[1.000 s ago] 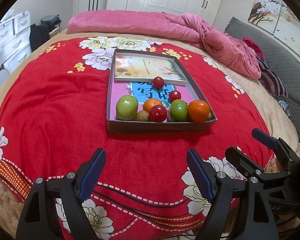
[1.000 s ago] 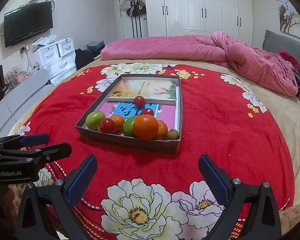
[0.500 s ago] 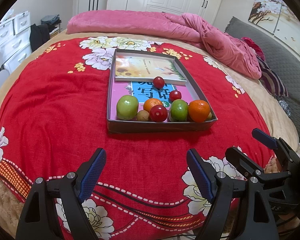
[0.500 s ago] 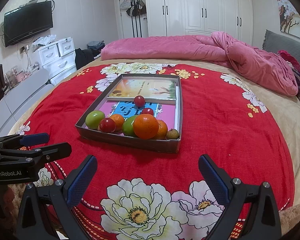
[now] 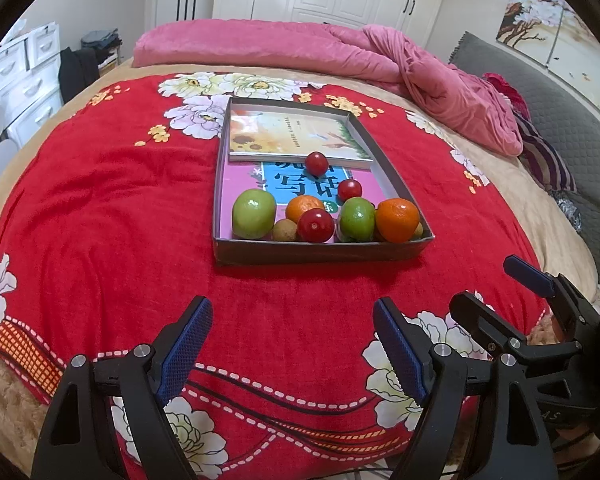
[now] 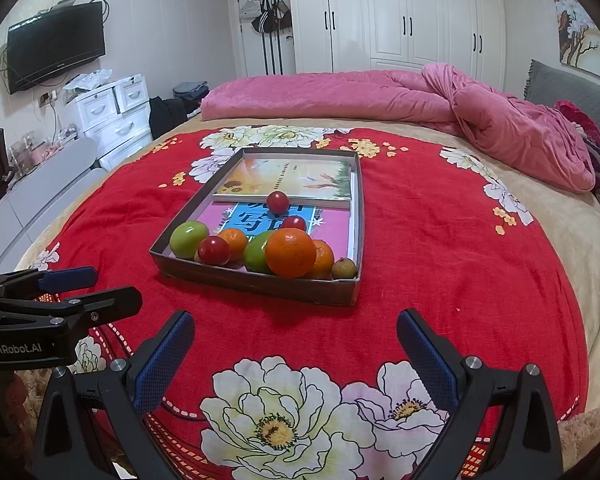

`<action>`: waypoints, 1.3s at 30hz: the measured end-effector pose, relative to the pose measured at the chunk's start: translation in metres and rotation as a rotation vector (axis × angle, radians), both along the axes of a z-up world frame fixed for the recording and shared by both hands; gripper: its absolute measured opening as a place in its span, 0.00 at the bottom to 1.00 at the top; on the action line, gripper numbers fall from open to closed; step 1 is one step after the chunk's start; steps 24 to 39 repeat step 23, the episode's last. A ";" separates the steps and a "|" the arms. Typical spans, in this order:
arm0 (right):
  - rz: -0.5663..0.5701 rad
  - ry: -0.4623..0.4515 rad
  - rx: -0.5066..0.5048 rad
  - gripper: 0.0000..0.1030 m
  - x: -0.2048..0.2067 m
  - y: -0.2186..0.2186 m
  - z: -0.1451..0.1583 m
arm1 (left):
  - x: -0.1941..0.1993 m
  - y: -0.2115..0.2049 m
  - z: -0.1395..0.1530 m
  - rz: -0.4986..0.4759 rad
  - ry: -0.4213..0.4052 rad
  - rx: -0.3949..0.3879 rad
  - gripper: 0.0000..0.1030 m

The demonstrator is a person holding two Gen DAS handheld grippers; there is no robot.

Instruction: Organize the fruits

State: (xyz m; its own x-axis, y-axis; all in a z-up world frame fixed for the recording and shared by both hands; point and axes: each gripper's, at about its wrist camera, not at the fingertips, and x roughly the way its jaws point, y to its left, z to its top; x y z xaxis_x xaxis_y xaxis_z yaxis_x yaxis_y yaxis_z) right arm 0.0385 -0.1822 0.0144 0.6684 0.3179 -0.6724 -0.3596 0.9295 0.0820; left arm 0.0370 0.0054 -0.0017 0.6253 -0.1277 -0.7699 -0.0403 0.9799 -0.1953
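Nine fruits, all inside a shallow grey cardboard tray (image 5: 320,254) on the bed's red floral blanket. Crowded along the near wall: a green apple (image 5: 254,214) at the left, a small brown fruit (image 5: 284,230), a red one (image 5: 315,225) in front of an orange (image 5: 300,206), a second green apple (image 5: 356,219), a larger orange (image 5: 397,220), another orange (image 6: 324,259) and a brown fruit (image 6: 344,269) in the right corner. Farther back, two small red fruits (image 5: 316,163) (image 5: 349,190), apart, lying on book covers.

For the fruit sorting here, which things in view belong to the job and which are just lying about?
Job: green apples, oranges, red fruits, small brown fruits, all in the shallow box; left gripper and right gripper, both open.

Lying about: two books under the fruit, pink quilt, red bedspread, TV, drawers.
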 end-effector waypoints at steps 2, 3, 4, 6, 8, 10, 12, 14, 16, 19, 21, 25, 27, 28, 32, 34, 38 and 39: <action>-0.001 -0.001 -0.001 0.99 0.000 0.000 0.000 | 0.000 0.000 0.000 0.001 0.000 0.001 0.81; -0.001 -0.001 -0.001 0.99 0.000 0.000 0.000 | 0.000 0.000 0.000 0.001 0.001 0.001 0.81; -0.002 0.000 0.000 0.99 0.000 0.000 0.000 | 0.001 0.000 0.000 0.002 0.004 0.000 0.81; -0.004 0.001 -0.001 0.99 0.000 -0.001 0.000 | 0.001 0.001 0.000 0.005 0.007 0.000 0.81; -0.006 0.002 -0.002 0.99 0.001 -0.003 -0.001 | 0.002 0.002 -0.001 0.009 0.011 0.005 0.81; -0.007 0.002 -0.002 0.99 0.001 -0.004 -0.001 | 0.002 0.003 -0.001 0.012 0.016 0.010 0.81; -0.012 0.002 -0.002 0.99 0.003 -0.006 -0.002 | 0.003 0.003 -0.002 0.015 0.018 0.021 0.81; -0.018 0.003 -0.002 0.99 0.004 -0.009 -0.002 | 0.004 0.005 -0.003 0.021 0.024 0.024 0.81; -0.033 0.006 0.001 0.99 0.007 -0.012 -0.003 | 0.007 0.011 -0.005 0.042 0.031 0.022 0.81; -0.072 0.023 0.016 0.99 0.016 -0.021 -0.004 | 0.015 0.025 -0.008 0.099 0.034 0.041 0.81; -0.106 0.033 0.024 0.99 0.025 -0.031 -0.005 | 0.028 0.043 -0.010 0.115 0.025 0.023 0.81; -0.155 0.033 0.024 0.99 0.038 -0.044 -0.006 | 0.044 0.067 -0.014 0.182 0.034 0.024 0.81; -0.155 0.033 0.024 0.99 0.038 -0.044 -0.006 | 0.044 0.067 -0.014 0.182 0.034 0.024 0.81; -0.155 0.033 0.024 0.99 0.038 -0.044 -0.006 | 0.044 0.067 -0.014 0.182 0.034 0.024 0.81; -0.155 0.033 0.024 0.99 0.038 -0.044 -0.006 | 0.044 0.067 -0.014 0.182 0.034 0.024 0.81; -0.155 0.033 0.024 0.99 0.038 -0.044 -0.006 | 0.044 0.067 -0.014 0.182 0.034 0.024 0.81; -0.155 0.033 0.024 0.99 0.038 -0.044 -0.006 | 0.044 0.067 -0.014 0.182 0.034 0.024 0.81; -0.155 0.033 0.024 0.99 0.038 -0.044 -0.006 | 0.044 0.067 -0.014 0.182 0.034 0.024 0.81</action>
